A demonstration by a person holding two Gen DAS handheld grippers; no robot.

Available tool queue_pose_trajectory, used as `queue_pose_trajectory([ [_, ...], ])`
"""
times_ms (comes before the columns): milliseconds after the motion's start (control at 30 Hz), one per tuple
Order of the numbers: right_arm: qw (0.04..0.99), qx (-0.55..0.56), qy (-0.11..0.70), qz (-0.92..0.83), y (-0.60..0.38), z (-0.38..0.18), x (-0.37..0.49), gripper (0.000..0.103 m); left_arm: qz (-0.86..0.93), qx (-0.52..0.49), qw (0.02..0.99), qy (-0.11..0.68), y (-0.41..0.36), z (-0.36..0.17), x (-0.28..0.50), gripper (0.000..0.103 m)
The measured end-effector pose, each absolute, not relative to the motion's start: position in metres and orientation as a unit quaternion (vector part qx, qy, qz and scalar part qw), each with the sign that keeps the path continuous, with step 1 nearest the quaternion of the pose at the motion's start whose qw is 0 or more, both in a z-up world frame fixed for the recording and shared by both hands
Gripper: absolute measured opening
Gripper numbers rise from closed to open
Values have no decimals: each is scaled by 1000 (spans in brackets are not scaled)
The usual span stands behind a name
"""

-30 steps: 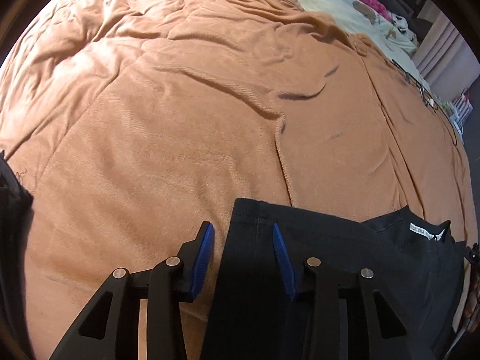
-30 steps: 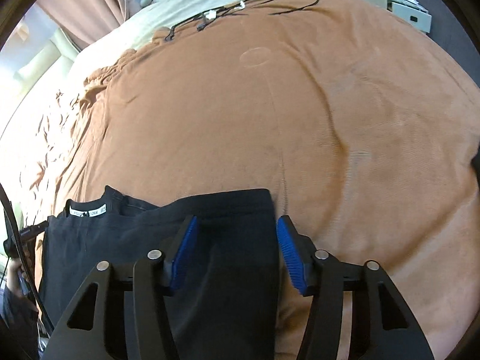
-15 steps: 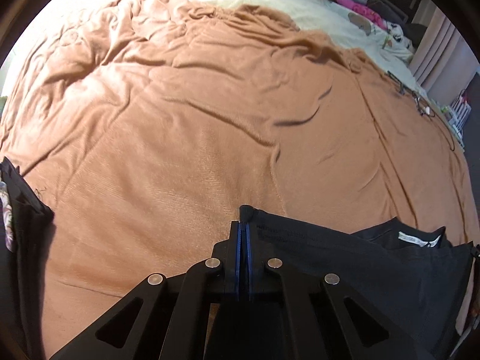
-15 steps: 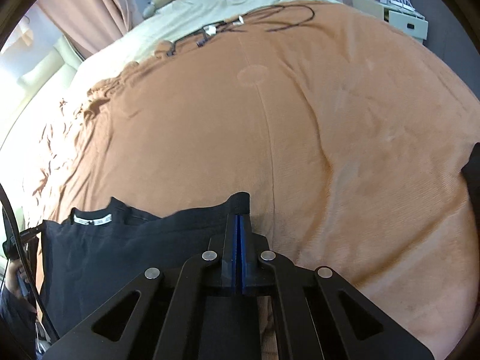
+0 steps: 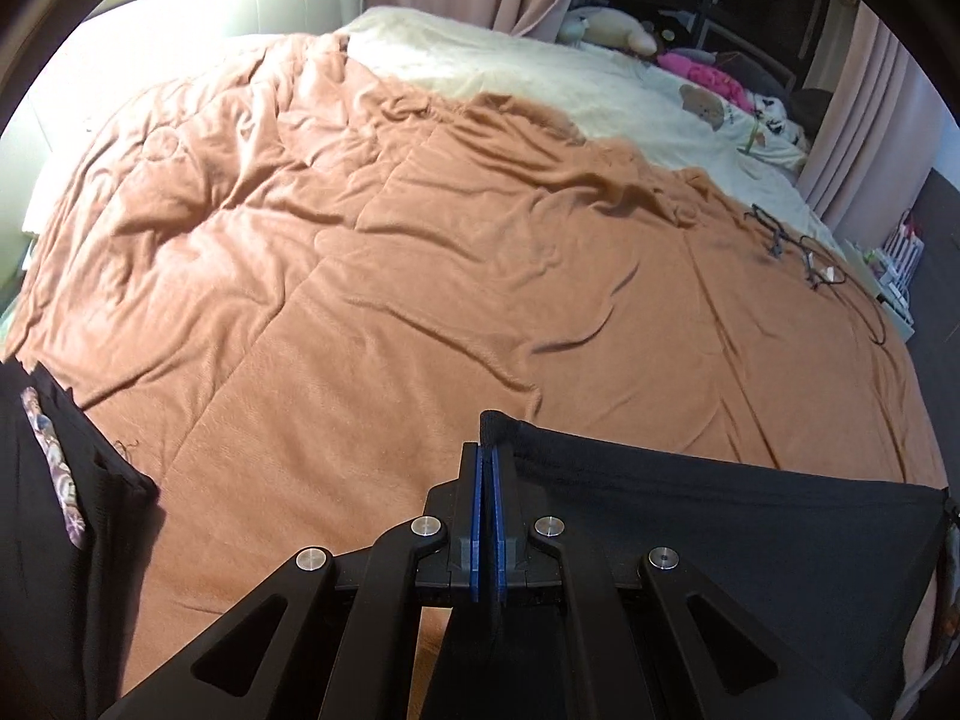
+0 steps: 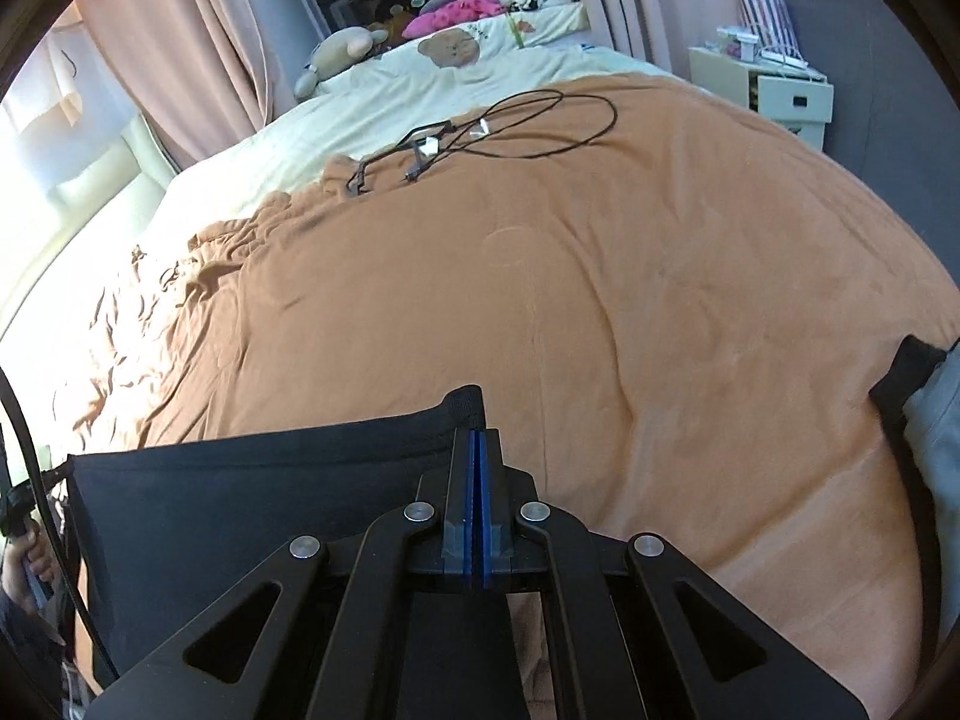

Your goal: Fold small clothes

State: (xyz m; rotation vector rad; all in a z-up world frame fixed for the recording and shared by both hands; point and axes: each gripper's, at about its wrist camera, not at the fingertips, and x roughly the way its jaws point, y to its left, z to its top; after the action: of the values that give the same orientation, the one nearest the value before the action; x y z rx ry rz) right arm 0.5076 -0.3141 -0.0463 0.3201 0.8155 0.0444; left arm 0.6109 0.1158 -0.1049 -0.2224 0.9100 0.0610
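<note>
With each hand-held gripper, left (image 5: 487, 516) and right (image 6: 475, 498), pinching a top corner of the black garment (image 5: 720, 540), keep that edge taut and level while carrying it out over the orange blanket (image 5: 420, 270).

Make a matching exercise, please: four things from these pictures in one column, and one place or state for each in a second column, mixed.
Things:
1. black garment
2. black cable
3. orange blanket
4. white drawer unit

Places or states:
a. stands beside the bed
b. held stretched between both grippers
c. covers most of the bed
d. lies looped on the blanket

Pairs: 1-b, 2-d, 3-c, 4-a
</note>
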Motion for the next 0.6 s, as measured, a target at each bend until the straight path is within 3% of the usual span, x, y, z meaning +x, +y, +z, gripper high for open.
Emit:
queue_pose_trajectory([
  [267,881,123,455,-22,-294,-102,539,0,48,-110,855,504,101,-162,637,6],
  [333,878,123,461,-17,-291,-107,538,0,38,-99,855,507,97,-166,635,16],
  [367,878,122,463,-14,-290,-108,536,6,37,-95,855,508,97,-167,634,27],
  [400,878,120,464,-12,-291,-108,535,22,37,-88,856,507,99,-166,631,37],
  [433,879,123,461,-10,-292,-107,532,37,38,-87,858,505,100,-165,629,40],
  [467,880,128,457,-9,-295,-106,531,70,39,-87,860,502,103,-164,627,43],
  [500,883,134,450,-7,-305,-100,531,79,40,-88,861,500,106,-162,624,44],
  [600,880,162,446,6,-322,-92,520,79,35,-103,858,503,114,-157,612,45],
])
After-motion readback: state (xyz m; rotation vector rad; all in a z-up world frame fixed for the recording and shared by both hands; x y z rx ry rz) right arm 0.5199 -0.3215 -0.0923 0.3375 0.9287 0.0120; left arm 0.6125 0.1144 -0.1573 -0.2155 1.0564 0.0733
